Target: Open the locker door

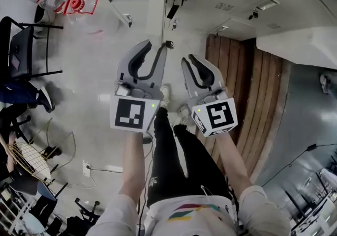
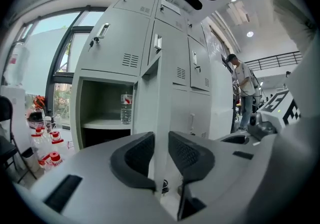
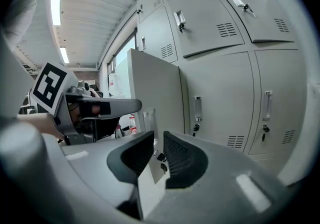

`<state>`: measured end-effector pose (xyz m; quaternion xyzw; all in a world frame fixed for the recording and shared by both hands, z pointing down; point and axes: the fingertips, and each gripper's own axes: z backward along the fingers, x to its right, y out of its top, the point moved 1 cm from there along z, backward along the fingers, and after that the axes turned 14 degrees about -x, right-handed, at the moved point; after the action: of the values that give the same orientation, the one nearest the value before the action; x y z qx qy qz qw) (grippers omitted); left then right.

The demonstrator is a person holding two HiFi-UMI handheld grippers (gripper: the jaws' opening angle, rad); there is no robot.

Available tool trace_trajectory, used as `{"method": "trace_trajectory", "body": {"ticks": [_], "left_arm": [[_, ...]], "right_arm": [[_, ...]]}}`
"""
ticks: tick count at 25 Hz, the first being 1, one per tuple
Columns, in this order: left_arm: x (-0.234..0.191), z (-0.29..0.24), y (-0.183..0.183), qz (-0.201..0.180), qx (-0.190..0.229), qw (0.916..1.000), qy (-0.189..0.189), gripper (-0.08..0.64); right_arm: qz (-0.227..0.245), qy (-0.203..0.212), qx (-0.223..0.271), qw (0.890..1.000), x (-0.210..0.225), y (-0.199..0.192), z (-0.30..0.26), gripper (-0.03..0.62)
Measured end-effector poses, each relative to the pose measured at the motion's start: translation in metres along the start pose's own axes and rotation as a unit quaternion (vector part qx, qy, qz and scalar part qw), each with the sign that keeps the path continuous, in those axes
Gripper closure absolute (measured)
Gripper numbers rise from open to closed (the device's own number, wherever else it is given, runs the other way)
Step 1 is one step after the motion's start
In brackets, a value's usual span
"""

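Faces one bank of lockers (image 3: 215, 33), with one locker door (image 3: 155, 83) swung out and standing edge-on, long axis upright, dead ahead of both tongs and hinged on the far side. Left of it, one open compartment (image 2: 100, 103). Two tongs on that door, neither nearer: left tongs (image 2: 161, 140) clamped across its free edge, right tongs (image 3: 159, 140) pinching its one latch plate (image 3: 149, 120). One bottle (image 2: 126, 108) on the compartment's shelf.
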<state>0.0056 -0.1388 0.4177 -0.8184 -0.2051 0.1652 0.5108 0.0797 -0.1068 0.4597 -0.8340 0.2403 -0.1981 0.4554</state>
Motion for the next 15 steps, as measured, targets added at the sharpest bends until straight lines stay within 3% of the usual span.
{"method": "trace_trajectory", "body": {"ticks": [6,15], "left_arm": [[0.021,-0.012,0.002,-0.013,-0.010,0.9993,-0.034,0.462],[0.051,-0.034,0.014,-0.032,0.008,0.9950,-0.095,0.468]], "right_arm": [[-0.001,-0.012,0.002,1.000,0.006,0.003,0.008,0.543],[-0.015,-0.028,-0.008,0.999,0.014,-0.012,0.014,0.543]]}}
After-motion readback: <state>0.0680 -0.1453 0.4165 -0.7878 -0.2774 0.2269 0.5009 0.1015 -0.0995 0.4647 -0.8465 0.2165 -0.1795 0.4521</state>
